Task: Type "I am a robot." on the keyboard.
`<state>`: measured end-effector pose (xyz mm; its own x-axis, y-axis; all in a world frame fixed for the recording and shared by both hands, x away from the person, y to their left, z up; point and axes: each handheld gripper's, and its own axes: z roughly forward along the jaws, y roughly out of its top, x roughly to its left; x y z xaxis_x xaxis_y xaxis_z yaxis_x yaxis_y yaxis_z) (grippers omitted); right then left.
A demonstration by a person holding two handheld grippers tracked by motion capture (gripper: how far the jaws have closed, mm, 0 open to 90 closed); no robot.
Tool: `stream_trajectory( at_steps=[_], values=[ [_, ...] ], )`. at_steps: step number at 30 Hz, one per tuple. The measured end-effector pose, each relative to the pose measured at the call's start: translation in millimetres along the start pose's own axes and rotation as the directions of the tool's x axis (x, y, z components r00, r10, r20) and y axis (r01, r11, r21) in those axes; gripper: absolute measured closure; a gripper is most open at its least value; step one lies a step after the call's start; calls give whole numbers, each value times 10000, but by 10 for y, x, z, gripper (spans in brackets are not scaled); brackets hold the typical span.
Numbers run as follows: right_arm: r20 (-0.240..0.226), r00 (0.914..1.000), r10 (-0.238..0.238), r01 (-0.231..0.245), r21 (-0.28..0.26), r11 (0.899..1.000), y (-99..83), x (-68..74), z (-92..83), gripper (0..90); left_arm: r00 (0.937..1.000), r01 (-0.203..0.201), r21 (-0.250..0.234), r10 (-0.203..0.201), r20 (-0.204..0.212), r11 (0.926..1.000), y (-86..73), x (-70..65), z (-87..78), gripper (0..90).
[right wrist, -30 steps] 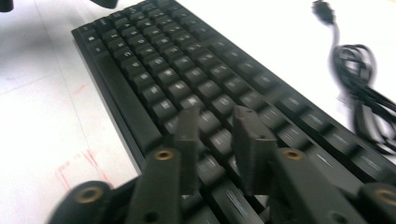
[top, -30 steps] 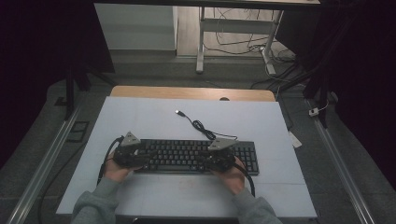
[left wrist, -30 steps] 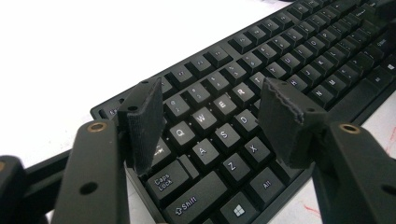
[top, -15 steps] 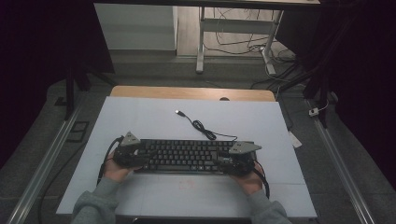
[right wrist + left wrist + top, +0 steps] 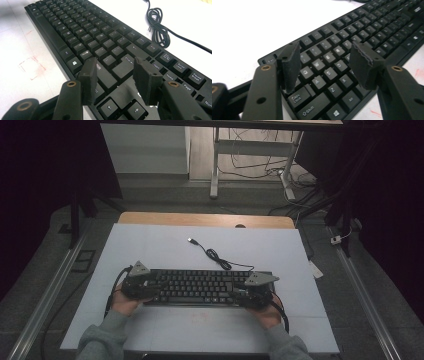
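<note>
high view: a black keyboard (image 5: 200, 287) lies across the lower middle of the frame on the pale table (image 5: 160, 245), its cable (image 5: 215, 255) curling toward the upper middle. the left gripper (image 5: 141, 284) sits at the keyboard's left end, the right gripper (image 5: 252, 290) at its right end, each in a hand coming up from the bottom edge.

left gripper view: the jaws stand apart over the letter keys near the caps lock corner, lower centre of the frame, pads (image 5: 290, 66) pressing on nothing; they have just been closing a little, with only the key tops of the keyboard (image 5: 367, 30) under them.

right gripper view: the jaws have just been opening and now stand apart above the enter and arrow keys in the lower middle, nothing pinched between them. the keyboard (image 5: 82, 30) runs to the upper left, the coiled cable (image 5: 158, 27) in the upper right.

judging by this, the step in hand is getting both grippers placed at the two ends for a lift or shift. next, each would need its jaws brought onto the keyboard's edge and closed evenly, so the board stays level.
</note>
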<state>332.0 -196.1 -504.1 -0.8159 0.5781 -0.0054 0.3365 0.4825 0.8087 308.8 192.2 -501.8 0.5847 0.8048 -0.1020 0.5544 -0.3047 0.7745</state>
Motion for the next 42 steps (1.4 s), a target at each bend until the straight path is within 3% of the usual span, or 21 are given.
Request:
stream_trajectory(
  at_steps=[7,12,22,30,36,42],
  values=[
    [-79,10000,52,-52,-36,10000,0,7,12,545,9990,-27,-68,30,441,10000,40,-72,-40,507],
    [-137,9999,69,-70,-33,10000,-2,5,20,545,9964,-360,66,354,765,9993,60,-140,-43,587],
    [-139,9999,31,-30,47,10000,-7,9,37,544,9869,-1080,526,1007,1260,9928,74,-280,17,881],
    [-156,9999,11,-9,96,10000,-9,11,48,543,9796,-1419,752,1291,1541,9870,69,-390,90,889],
    [-117,9999,-25,27,182,9998,-10,14,53,542,9734,-1760,1049,1572,1665,9788,49,-481,171,889],
    [-105,9999,-29,31,216,9998,-12,12,57,541,9719,-1861,1218,1644,1687,9749,29,-513,224,888]
  ],
)
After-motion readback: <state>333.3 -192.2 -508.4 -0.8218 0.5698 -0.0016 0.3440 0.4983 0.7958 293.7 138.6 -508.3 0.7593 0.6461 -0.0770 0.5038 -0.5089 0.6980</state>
